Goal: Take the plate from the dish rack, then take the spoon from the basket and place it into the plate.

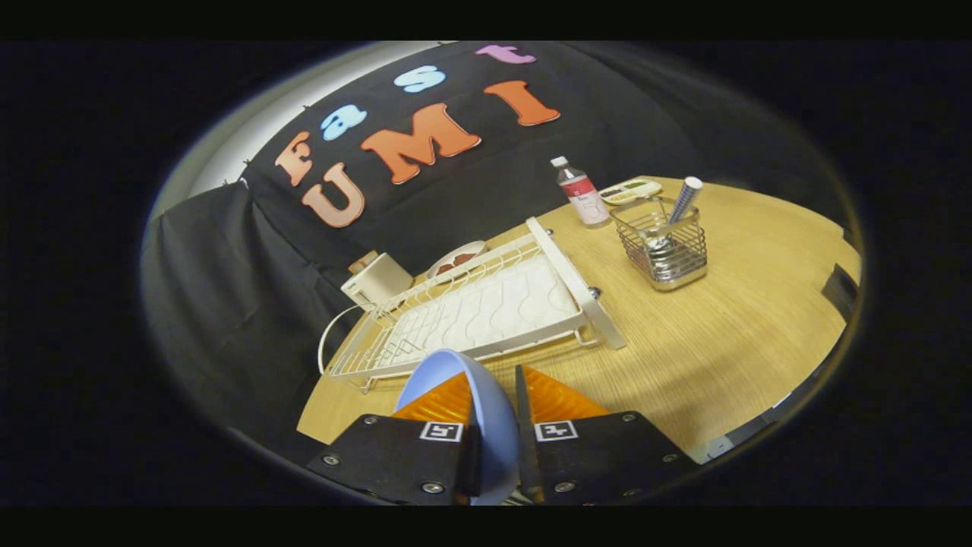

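Gripper (493,395) fingers clamp my pale blue plate (486,410) edge-on — its rim stands upright between them, lifted clear of the white dish rack (486,311) just ahead on the wooden table (706,342). Beyond the rack I see the wire basket (664,247) holding the spoon (659,228) and a patterned handle, with a small bottle (581,191) beside it — well apart from the plate.

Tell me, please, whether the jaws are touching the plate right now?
Touching. In the gripper view the plate stands on edge between the gripper jaws, and both press on its rim with no gap; it is clear of the rack.
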`<state>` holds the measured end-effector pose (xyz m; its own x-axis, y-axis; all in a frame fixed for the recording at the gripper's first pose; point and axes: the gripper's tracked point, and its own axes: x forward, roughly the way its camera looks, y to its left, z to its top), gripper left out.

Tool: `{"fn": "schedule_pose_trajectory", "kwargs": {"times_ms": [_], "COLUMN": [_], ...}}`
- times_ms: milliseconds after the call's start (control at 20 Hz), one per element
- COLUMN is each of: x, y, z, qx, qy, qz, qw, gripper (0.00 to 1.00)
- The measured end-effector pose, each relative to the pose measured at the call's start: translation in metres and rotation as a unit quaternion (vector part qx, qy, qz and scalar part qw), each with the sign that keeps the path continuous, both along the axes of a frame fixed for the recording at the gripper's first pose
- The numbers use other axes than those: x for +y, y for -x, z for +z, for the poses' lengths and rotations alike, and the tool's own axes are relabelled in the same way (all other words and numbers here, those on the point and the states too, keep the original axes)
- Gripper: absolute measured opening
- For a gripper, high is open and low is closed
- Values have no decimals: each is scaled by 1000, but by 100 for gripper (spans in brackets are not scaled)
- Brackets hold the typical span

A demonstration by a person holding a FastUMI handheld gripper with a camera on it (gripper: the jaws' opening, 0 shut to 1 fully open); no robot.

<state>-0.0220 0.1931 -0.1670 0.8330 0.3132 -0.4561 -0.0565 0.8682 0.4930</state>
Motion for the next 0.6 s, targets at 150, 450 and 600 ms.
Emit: {"fn": "schedule_pose_trajectory", "kwargs": {"times_ms": [150,450,600], "x": [2,8,12], "y": [0,-3,0], "z": [-19,-44,-52], "qx": [16,36,54], "qy": [-21,-73,-88], "qz": [-9,-36,-39], "qw": [1000,996,994], "gripper": [20,20,22]}}
